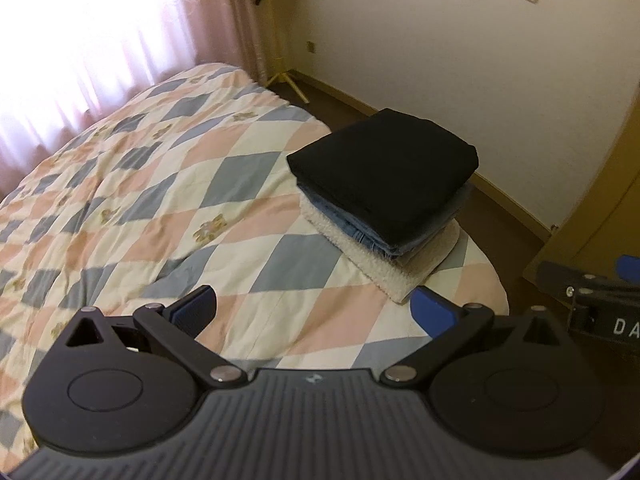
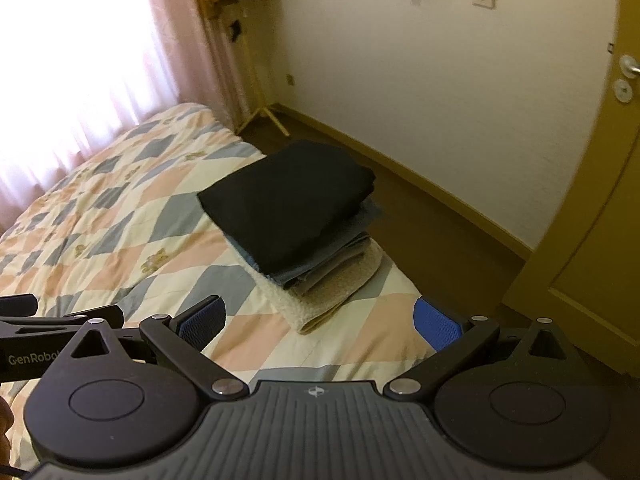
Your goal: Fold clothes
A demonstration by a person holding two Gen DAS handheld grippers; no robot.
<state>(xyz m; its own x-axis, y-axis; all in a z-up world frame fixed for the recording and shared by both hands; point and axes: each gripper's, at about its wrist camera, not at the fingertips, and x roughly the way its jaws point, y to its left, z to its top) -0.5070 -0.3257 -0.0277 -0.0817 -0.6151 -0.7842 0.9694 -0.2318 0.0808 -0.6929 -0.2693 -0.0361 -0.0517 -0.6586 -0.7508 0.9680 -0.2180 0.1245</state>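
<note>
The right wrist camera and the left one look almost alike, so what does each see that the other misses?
Only the right wrist view shows the door handle and a brand name on the other tool. Only the left wrist view shows the letters "DA" on the other tool. Both show the pile of folded clothes, black on top, on the checked quilt, the pink curtain, and an open, empty left claw and right claw.

left tongs (image 1: 314,312) spread wide, empty | folded stack (image 1: 384,196) on quilt (image 1: 160,200) corner ahead
</note>
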